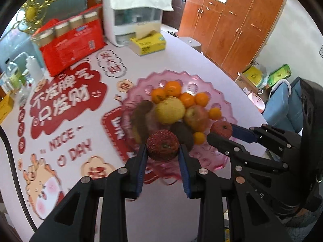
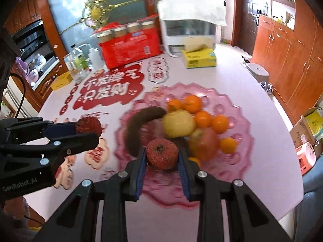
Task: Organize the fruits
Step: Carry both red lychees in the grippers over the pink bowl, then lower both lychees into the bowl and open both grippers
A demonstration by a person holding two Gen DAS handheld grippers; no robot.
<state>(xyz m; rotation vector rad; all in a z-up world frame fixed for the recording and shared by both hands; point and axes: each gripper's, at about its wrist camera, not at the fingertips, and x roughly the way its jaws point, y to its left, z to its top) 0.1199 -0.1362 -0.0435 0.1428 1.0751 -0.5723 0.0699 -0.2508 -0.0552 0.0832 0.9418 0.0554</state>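
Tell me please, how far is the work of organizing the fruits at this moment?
Done: the pink plate already holds several oranges, a yellow fruit, an apple and a brown banana. In hand: the left tool grips one red fruit and the right tool grips another red fruit, both above the plate's near side. Left: setting these two down. No other loose fruit shows on the table.

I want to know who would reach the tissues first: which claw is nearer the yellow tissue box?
Hard to call, but probably the right claw. The yellow tissue box lies far across the table beyond the pink bowl; the left claw sits further left of it.
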